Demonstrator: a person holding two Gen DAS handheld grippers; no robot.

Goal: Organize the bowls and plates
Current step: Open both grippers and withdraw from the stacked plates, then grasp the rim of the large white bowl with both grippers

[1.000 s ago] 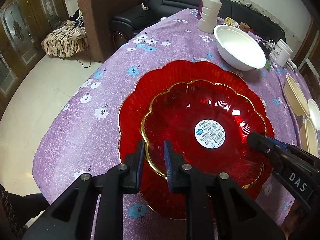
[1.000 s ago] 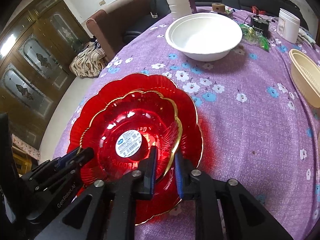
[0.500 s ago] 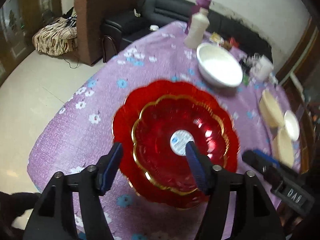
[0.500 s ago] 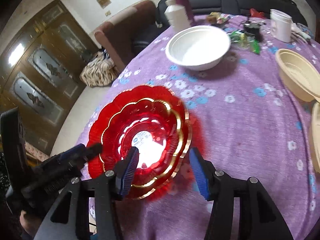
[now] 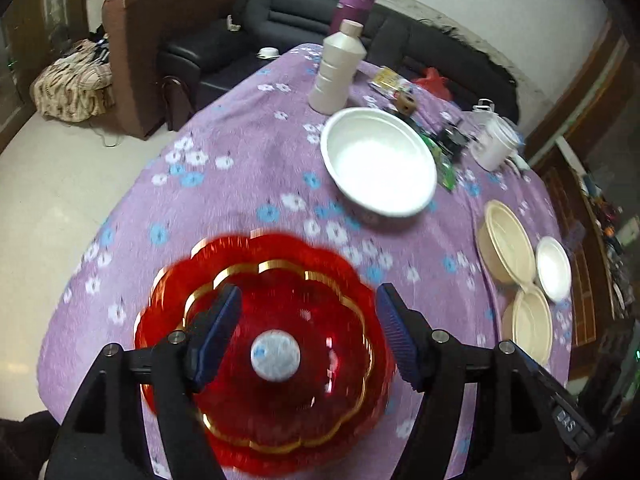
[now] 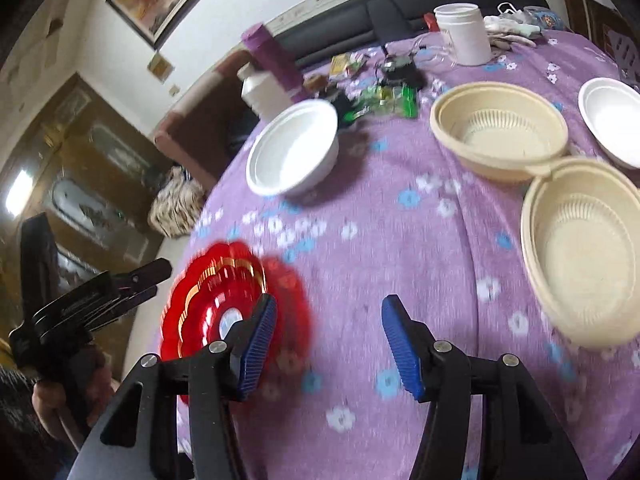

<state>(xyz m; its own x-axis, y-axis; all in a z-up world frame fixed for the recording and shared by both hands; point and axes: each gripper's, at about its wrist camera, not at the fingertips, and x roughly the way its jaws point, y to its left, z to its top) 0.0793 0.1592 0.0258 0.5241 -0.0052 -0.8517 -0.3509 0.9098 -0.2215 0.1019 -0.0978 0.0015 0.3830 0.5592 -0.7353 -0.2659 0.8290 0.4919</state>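
Observation:
A small red plate with a gold rim (image 5: 276,320) lies stacked in a larger red plate (image 5: 172,280) at the near edge of the purple flowered table. The stack also shows in the right wrist view (image 6: 216,300). My left gripper (image 5: 308,332) is open and empty, raised above the stack. My right gripper (image 6: 328,344) is open and empty, over the cloth to the right of the stack. A big white bowl (image 5: 378,166) stands further back. Two cream bowls (image 6: 500,132) (image 6: 580,248) and a small white bowl (image 6: 612,116) stand at the right.
A white bottle (image 5: 340,68) and a purple flask (image 5: 354,4) stand at the back of the table. A white jar (image 6: 466,34), snack packets (image 6: 384,100) and small clutter lie at the far end. A brown armchair (image 5: 160,32) and black sofa stand beyond.
Both grippers let go of the small red plate's rim, opened wide and lifted back from the stack. The right gripper swung toward the cream bowls.

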